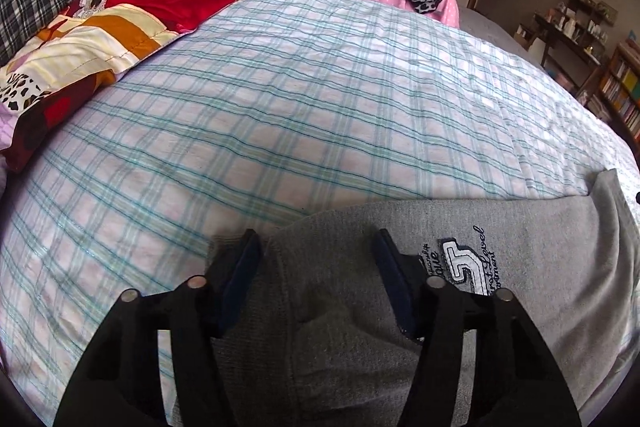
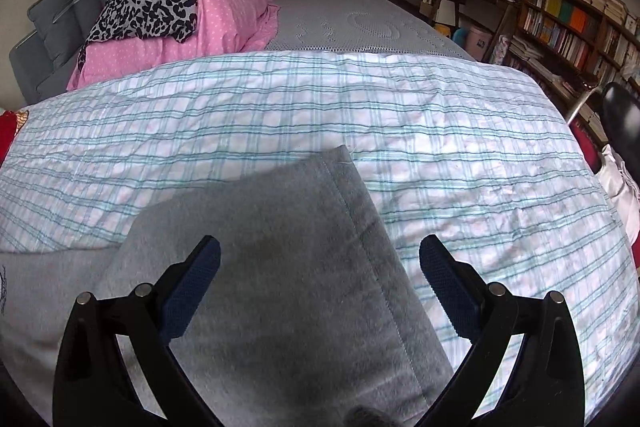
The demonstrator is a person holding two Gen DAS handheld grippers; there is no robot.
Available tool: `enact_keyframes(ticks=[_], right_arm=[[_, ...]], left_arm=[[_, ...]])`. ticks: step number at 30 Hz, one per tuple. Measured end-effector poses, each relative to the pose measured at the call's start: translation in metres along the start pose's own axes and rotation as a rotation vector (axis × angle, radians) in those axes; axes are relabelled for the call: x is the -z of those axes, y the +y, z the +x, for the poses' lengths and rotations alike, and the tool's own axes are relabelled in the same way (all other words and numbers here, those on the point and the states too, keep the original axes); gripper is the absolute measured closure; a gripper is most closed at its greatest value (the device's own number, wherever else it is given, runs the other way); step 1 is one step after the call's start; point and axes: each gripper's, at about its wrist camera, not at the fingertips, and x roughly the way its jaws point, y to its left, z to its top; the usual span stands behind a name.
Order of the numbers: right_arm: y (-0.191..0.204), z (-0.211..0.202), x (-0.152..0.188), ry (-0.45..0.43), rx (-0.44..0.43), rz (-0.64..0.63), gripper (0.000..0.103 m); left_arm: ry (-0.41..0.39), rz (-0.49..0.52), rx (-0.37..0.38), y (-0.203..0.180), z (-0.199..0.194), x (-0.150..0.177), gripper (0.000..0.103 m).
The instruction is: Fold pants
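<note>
My left gripper (image 1: 318,247) fingers spread wide, straddling a raised fold of the grey pants (image 1: 344,307), holding nothing; contact unclear. My right gripper (image 2: 320,255) also wide open above the hemmed leg end (image 2: 320,211), gripping nothing. Pants lie on plaid sheet (image 1: 280,99); pink bedding (image 2: 232,23) beyond.

My left tool (image 1: 316,247) covers part of the grey pants (image 1: 540,267), which run off the bottom picture edge at the bed's near edge. The embroidered lettering (image 1: 486,259) beside the patch is too small to read fully. In the right view the pant leg (image 2: 288,267) looks blurred.
</note>
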Motion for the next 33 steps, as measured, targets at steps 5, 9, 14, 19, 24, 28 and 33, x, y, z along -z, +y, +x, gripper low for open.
enact_keyframes(ticks=[5, 9, 14, 19, 24, 28, 33], right_arm=[[-0.015, 0.044, -0.024, 0.043, -0.024, 0.083, 0.002], [-0.020, 0.073, -0.031, 0.084, -0.020, 0.095, 0.002], [-0.022, 0.101, -0.024, 0.144, -0.036, 0.103, 0.002], [-0.019, 0.105, -0.020, 0.144, -0.021, 0.079, 0.002], [-0.018, 0.104, -0.018, 0.139, -0.009, 0.063, 0.003], [-0.008, 0.096, -0.018, 0.105, -0.031, 0.030, 0.035], [-0.012, 0.084, -0.017, 0.086, -0.012, 0.049, 0.089]], left_arm=[[-0.018, -0.094, 0.034, 0.020, -0.005, -0.002, 0.083], [-0.033, -0.110, 0.066, 0.023, -0.008, -0.002, 0.084], [-0.056, -0.157, 0.092, 0.033, -0.011, -0.005, 0.064], [-0.083, -0.093, 0.038, 0.020, -0.016, -0.005, 0.027], [-0.125, -0.060, -0.086, 0.016, -0.022, -0.004, 0.026], [0.013, -0.048, -0.025, 0.021, 0.002, -0.004, 0.028], [-0.009, -0.032, 0.012, 0.017, -0.001, 0.001, 0.071]])
